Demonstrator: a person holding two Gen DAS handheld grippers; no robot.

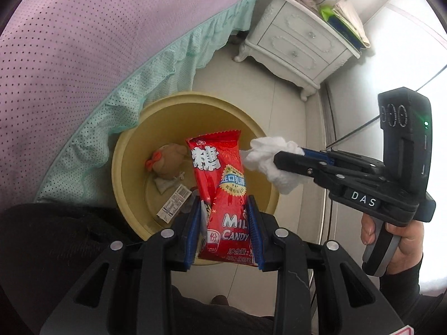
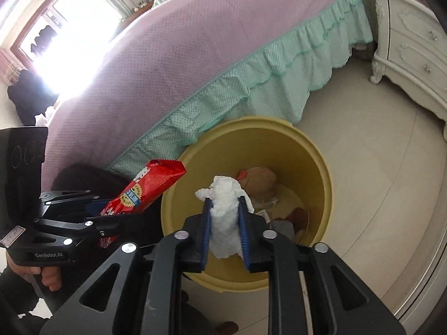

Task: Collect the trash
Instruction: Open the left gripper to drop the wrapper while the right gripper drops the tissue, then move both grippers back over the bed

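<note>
Trash is being pinched in both grippers over a yellow bin [image 1: 127,150]: the left gripper [image 1: 225,231] is clamping its blue pads on a red candy wrapper [image 1: 220,192], while the right gripper [image 2: 225,226] is holding a crumpled white tissue [image 2: 225,217] between its fingers, pads lying against the wad. Both pieces are hanging above the bin's open mouth, the bin sitting on pale floor tiles [image 2: 377,167] beside a bed's green frill [image 2: 251,75], with a plush toy [image 1: 170,160] lying inside it.
</note>
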